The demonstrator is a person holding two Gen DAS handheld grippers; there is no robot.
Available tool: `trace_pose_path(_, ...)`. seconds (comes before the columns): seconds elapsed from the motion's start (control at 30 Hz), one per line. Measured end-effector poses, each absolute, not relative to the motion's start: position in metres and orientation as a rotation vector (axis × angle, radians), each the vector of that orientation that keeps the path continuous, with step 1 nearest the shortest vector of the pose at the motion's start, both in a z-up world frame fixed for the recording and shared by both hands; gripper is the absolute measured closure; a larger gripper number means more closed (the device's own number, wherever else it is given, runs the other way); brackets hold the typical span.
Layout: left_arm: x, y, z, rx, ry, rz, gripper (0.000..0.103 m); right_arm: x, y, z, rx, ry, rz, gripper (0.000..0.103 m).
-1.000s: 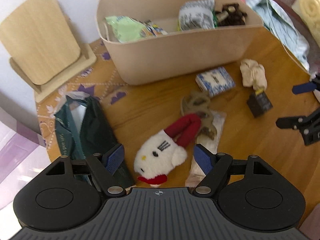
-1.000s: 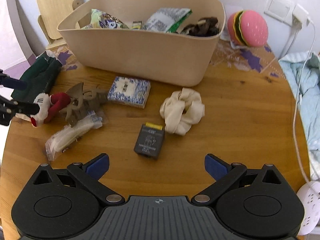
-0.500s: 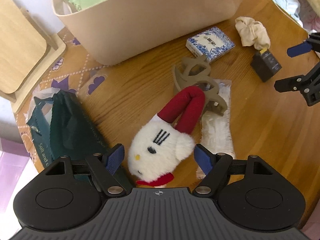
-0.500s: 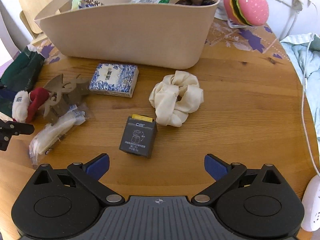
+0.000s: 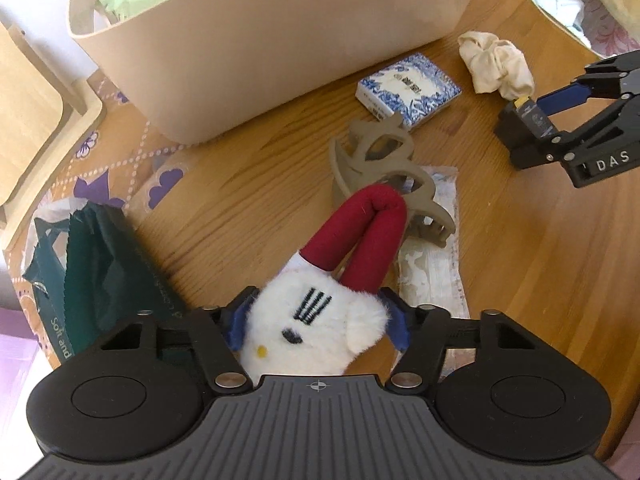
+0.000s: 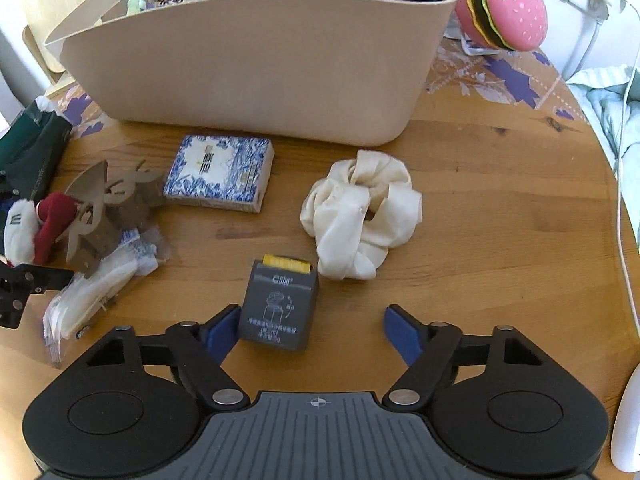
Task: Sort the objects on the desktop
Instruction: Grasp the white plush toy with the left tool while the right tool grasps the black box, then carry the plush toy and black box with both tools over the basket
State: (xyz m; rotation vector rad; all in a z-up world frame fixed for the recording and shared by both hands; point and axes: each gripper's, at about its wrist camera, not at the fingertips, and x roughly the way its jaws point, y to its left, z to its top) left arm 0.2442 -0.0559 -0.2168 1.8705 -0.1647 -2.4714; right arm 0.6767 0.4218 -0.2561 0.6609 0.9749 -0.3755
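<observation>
A white plush cat toy (image 5: 316, 328) with red legs lies on the round wooden table (image 5: 248, 200). My left gripper (image 5: 316, 320) straddles its head, jaws closing, and both blue pads sit against the fur. A dark grey box (image 6: 280, 312) with a yellow end lies between the closing jaws of my right gripper (image 6: 310, 328). The left pad touches the box's edge and the right pad stands well off it. The beige bin (image 6: 240, 80) behind holds packets and a dark item.
A blue-and-white box (image 6: 220, 176), a cream scrunchie (image 6: 360, 216), a taupe hair claw (image 5: 380, 160) and a clear packet (image 5: 432, 272) lie loose on the table. A dark green bag (image 5: 100, 272) sits left. A burger plush (image 6: 504, 12) is behind the bin.
Both grippers came down toward the table and their jaws narrowed. The left one now encloses the plush head; the right one now has the grey box between its fingers.
</observation>
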Motion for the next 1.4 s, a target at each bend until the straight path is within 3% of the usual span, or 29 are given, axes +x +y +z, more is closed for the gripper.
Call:
trace_pose_path(0.33, 0.252, -0.06, -0.215, 1.853, -0.204, -2.517, 0.05, 0.673, 0.428, -0.255, 0.629, 0.95, -0.408, 0.043)
trace_pose_path(0.5, 0.25, -0.056, -0.216, 1.865, -0.234, -2.53, 0.052, 0.668, 0.425, -0.253, 0.642, 0.936, -0.424, 0.069)
trace_pose_path(0.57, 0.251, -0.054, -0.216, 1.863, -0.23, -2.527, 0.053, 0.665, 0.424, -0.254, 0.649, 0.932, -0.423, 0.074)
trace_pose_path(1.4, 0.289, -0.039, -0.205, 1.834, -0.156, -2.533, 0.056, 0.611, 0.451, -0.252, 0.785, 0.88, -0.408, 0.074)
